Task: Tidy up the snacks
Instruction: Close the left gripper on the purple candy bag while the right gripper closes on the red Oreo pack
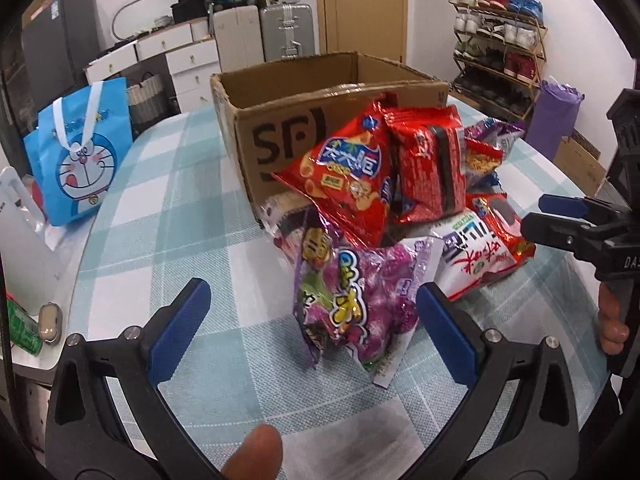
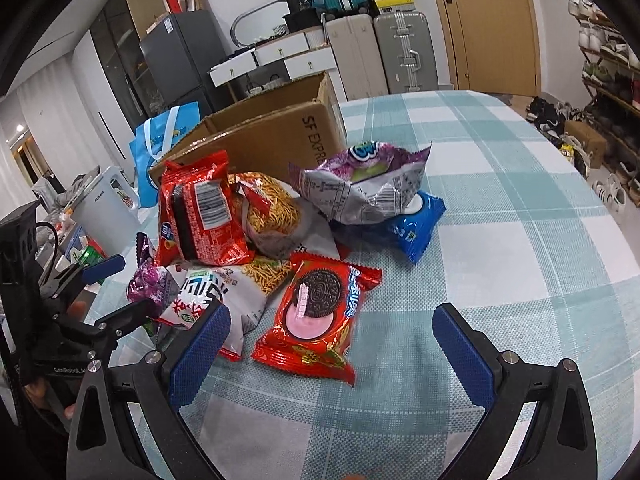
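A round table under a teal-and-white checked cloth [image 1: 168, 200] fills both views, with a door, suitcases and a shoe rack [image 1: 500, 48] behind it. The landmark is an open cardboard box [image 1: 320, 92] (printed "SF" on its side), standing near the table's middle. The heap of snack packets leans against the box's near wall: a red chip bag [image 1: 344, 176] rests on that wall, a purple candy bag [image 1: 356, 300] lies in front of it farthest from the box, and a red cookie packet [image 2: 316, 308] sits flat at the heap's outer edge. A blue cartoon tote [image 1: 80, 152] stands to the box's left. The left gripper [image 1: 312, 320] is spread wide, empty, its fingers flanking the purple bag without touching. The right gripper [image 2: 332, 340] gapes likewise, holding nothing, just before the cookie packet.
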A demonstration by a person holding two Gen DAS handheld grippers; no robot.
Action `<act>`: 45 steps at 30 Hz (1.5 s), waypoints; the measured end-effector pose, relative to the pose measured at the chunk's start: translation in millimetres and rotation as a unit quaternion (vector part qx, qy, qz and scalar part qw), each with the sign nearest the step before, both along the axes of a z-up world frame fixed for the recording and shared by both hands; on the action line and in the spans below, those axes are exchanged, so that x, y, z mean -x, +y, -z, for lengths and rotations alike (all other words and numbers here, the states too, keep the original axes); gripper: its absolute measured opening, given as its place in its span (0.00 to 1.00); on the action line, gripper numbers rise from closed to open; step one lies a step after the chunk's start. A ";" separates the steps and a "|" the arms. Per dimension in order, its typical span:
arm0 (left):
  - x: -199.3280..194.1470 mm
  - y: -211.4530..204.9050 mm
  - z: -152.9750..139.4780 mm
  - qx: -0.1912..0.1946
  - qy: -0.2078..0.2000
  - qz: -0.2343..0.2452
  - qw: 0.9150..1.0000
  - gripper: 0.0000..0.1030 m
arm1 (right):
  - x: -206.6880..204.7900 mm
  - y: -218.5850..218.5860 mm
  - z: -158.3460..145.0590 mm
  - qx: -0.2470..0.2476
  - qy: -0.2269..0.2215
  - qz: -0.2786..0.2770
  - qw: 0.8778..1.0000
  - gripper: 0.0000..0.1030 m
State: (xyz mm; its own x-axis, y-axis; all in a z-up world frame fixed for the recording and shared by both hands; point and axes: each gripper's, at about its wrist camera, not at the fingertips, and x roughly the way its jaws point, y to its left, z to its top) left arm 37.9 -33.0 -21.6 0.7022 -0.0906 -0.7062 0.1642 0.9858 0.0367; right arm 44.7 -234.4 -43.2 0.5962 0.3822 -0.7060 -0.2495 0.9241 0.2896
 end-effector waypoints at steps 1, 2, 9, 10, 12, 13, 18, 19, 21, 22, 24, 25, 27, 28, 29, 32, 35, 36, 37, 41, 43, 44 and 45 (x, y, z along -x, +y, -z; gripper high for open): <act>-0.7 -1.2 2.2 -0.001 0.004 0.002 1.000 0.99 | -1.7 1.0 1.7 0.001 0.004 -0.001 1.000 1.00; -2.0 -2.3 4.5 -0.002 0.010 0.004 1.000 0.99 | -3.8 2.2 3.4 0.004 0.008 0.000 1.000 1.00; -12.0 -4.9 16.7 -0.004 0.043 0.012 0.999 0.99 | -18.2 11.3 10.1 0.037 0.028 0.008 0.999 1.00; -12.8 -4.6 17.8 -0.003 0.045 0.013 0.999 0.99 | -19.2 12.8 10.5 0.043 0.028 0.008 0.999 1.00; -14.5 -3.2 19.8 0.002 0.047 0.010 0.999 0.99 | -21.2 14.4 12.0 0.051 0.030 0.009 0.998 1.00; -15.2 -1.6 20.0 0.003 0.050 0.008 0.999 0.99 | -21.8 14.5 12.6 0.052 0.032 0.008 0.998 1.00; -18.5 -0.3 24.2 0.003 0.055 0.009 0.998 0.99 | -25.3 11.1 15.5 0.049 0.040 0.010 0.998 1.00; -18.2 -0.5 24.0 0.002 0.055 0.010 0.998 0.99 | -25.7 10.7 15.8 0.050 0.041 0.010 0.998 0.99; -18.0 -1.4 24.3 -0.002 0.052 0.010 0.999 0.99 | -25.8 10.7 16.3 0.052 0.042 0.013 0.998 0.99; -17.1 -2.6 24.1 -0.002 0.052 0.010 0.999 0.99 | -26.2 10.8 16.4 0.053 0.042 0.012 0.998 0.99; -17.1 -2.8 24.7 0.004 0.054 0.010 0.998 0.99 | -24.4 11.9 16.3 0.055 0.043 0.011 0.997 0.99; -16.3 -2.3 24.8 0.007 0.056 0.010 0.998 0.98 | -23.4 12.1 16.1 0.056 0.043 0.011 0.997 0.99; -15.8 -2.2 25.0 0.014 0.058 0.011 0.998 0.96 | -22.5 12.9 15.9 0.059 0.041 0.010 0.997 0.98; -14.8 -1.8 25.5 0.016 0.058 0.013 0.998 0.93 | -21.4 12.8 15.4 0.063 0.038 0.012 0.997 0.96; -14.3 -2.6 25.5 0.016 0.058 0.015 0.998 0.91 | -20.6 12.4 14.7 0.067 0.034 0.012 0.997 0.89; -13.4 -5.5 26.1 0.012 0.057 0.020 0.998 0.86 | -15.5 12.3 12.5 0.060 0.029 0.004 0.998 0.75; -11.1 -8.3 25.0 0.010 0.055 0.024 0.998 0.82 | -11.0 14.9 10.9 0.055 0.027 -0.007 0.998 0.59; -10.7 -9.0 24.8 0.011 0.056 0.025 0.998 0.81 | -9.5 15.9 10.3 0.051 0.027 -0.012 0.998 0.51; -9.8 -8.9 25.3 0.012 0.057 0.027 0.998 0.77 | -7.7 16.7 9.8 0.048 0.025 -0.014 0.998 0.47; -6.0 -11.1 26.5 0.025 0.066 0.039 0.997 0.57 | -1.5 16.2 8.2 0.043 0.020 -0.012 0.999 0.40; -3.0 -11.3 24.9 0.029 0.064 0.044 0.997 0.56 | 0.3 14.2 7.7 0.039 0.018 -0.007 0.999 0.40; -1.8 -12.4 24.7 0.027 0.062 0.044 0.997 0.55 | 2.3 12.9 6.4 0.039 0.014 -0.006 0.999 0.40; -0.7 -12.7 24.1 0.027 0.062 0.044 0.997 0.55 | 4.2 11.7 4.7 0.039 0.009 -0.006 0.999 0.40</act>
State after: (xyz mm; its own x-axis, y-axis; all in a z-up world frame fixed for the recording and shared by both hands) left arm 38.6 -45.7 -45.7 0.5979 -0.1889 -0.7790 0.2504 0.9672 -0.0424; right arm 40.5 -222.7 -48.0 0.5784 0.3322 -0.7451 -0.2551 0.9412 0.2216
